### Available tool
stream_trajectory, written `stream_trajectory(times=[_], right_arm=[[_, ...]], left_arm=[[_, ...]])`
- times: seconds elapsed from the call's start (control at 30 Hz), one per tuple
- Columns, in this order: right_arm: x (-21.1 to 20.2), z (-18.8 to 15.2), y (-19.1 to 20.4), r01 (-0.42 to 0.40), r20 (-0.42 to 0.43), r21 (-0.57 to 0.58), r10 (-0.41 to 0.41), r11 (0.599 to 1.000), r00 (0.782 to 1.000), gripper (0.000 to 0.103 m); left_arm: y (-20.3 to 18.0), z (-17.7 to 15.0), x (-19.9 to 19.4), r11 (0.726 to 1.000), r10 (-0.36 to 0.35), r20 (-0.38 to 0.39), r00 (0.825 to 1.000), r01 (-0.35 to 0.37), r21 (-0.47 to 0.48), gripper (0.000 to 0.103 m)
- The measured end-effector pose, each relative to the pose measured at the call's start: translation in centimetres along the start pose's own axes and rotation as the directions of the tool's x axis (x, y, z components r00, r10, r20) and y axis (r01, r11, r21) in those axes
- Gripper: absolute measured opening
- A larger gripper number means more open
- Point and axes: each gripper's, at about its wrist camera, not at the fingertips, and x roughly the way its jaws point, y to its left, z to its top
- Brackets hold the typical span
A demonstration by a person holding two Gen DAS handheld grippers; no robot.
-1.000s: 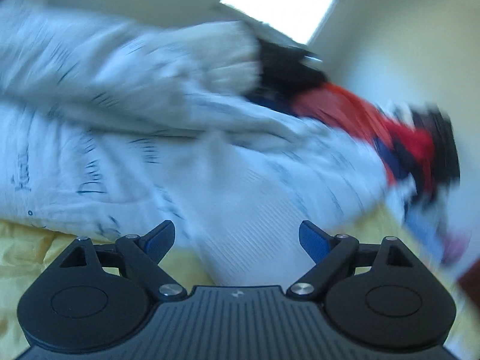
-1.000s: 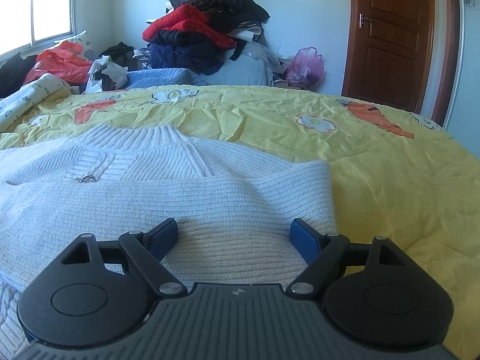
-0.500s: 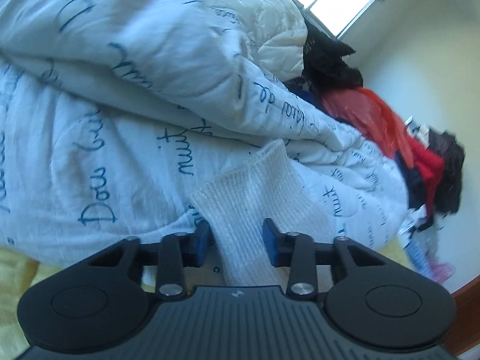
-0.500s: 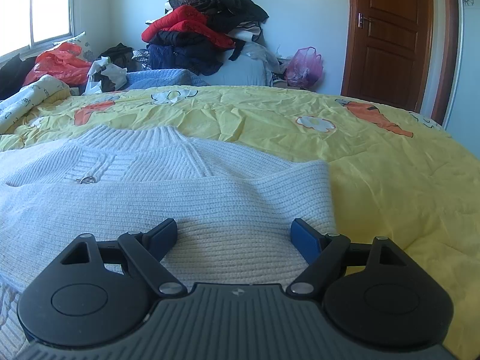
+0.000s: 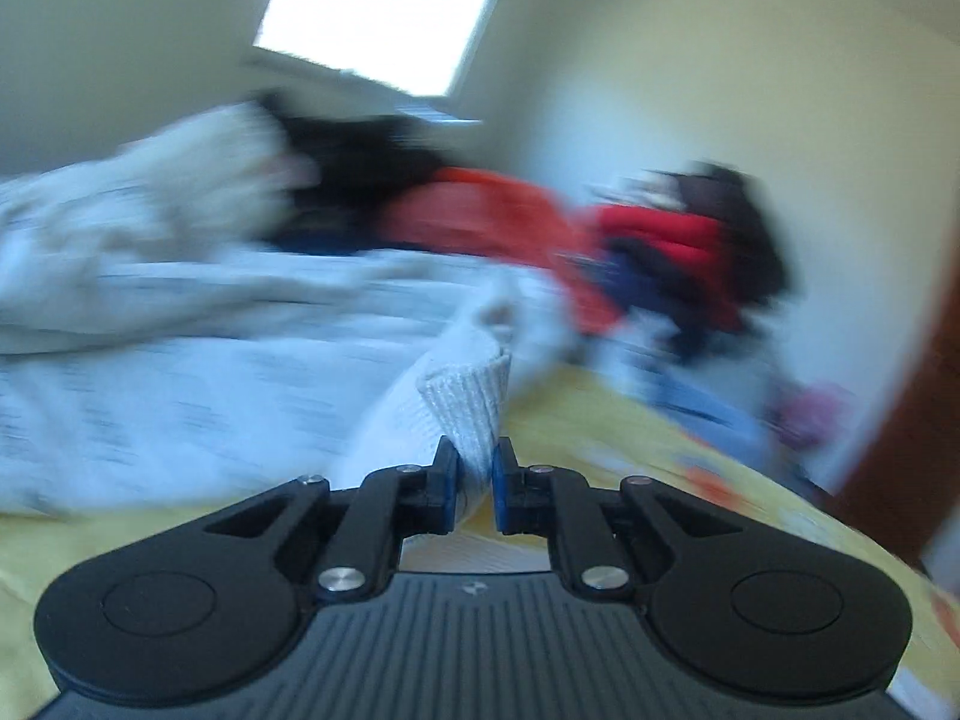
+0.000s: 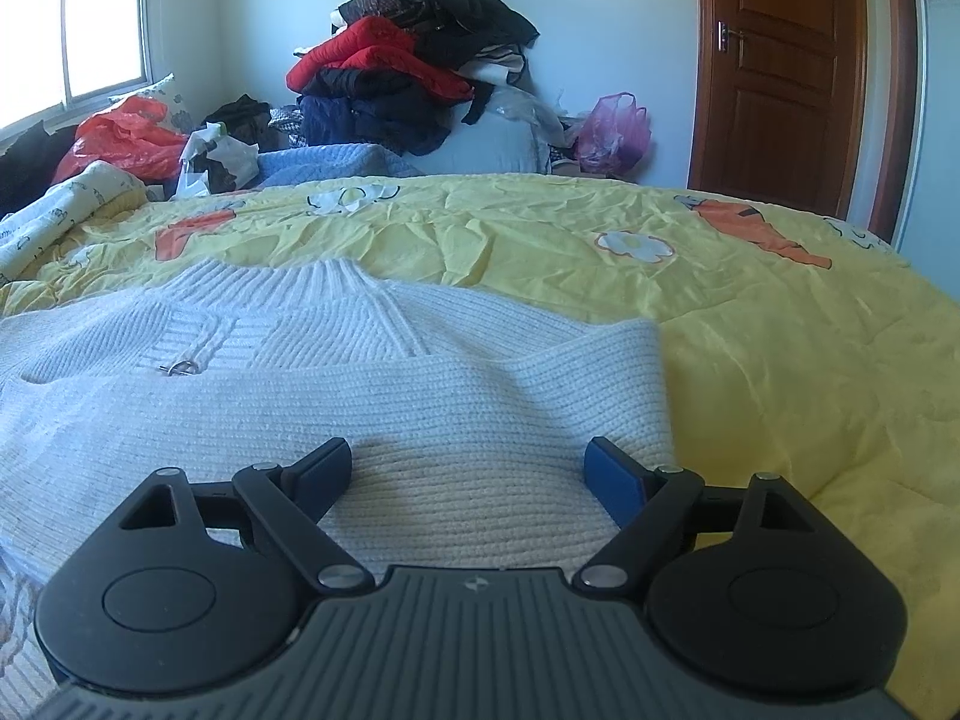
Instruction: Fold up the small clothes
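Note:
A white knit sweater (image 6: 360, 396) lies flat on the yellow bedspread (image 6: 780, 360), collar away from me, one sleeve folded across its body. My right gripper (image 6: 468, 468) is open and hovers low over the folded sleeve. In the blurred left wrist view, my left gripper (image 5: 475, 480) is shut on the ribbed cuff of the other sleeve (image 5: 468, 402) and holds it above the bed.
A white quilt with dark lettering (image 5: 150, 324) is bunched at the bed's left. A pile of red, black and navy clothes (image 6: 408, 78) stands at the far wall, with a pink bag (image 6: 612, 132) and a brown door (image 6: 780, 72) to the right.
My left gripper has closed fully on the sleeve cuff and swung right and up with it, blurring the view. The right gripper has stayed open and still.

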Motion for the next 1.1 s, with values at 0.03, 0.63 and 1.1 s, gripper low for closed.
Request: stream_trajectory(times=[0.03, 0.63, 1.1], right_arm=[[0.0, 0.0, 0.0, -0.001, 0.001, 0.002, 0.001, 1.000, 1.000, 0.086], [0.0, 0.1, -0.1, -0.028, 0.002, 0.025, 0.027, 0.999, 1.000, 0.089], [-0.9, 4.6, 5.7, -0.482, -0.112, 0.388, 0.560, 0.785, 0.821, 0.082]], left_arm=[[-2.9, -1.4, -0.6, 0.998, -0.057, -0.004, 0.998, 0.057, 0.041, 0.011], [-16.3, -14.9, -5.6, 0.839, -0.339, -0.267, 0.902, 0.418, 0.347, 0.096], [-6.9, -16.1, -2.9, 0.953, -0.231, -0.345, 0.910, 0.283, 0.109, 0.103]])
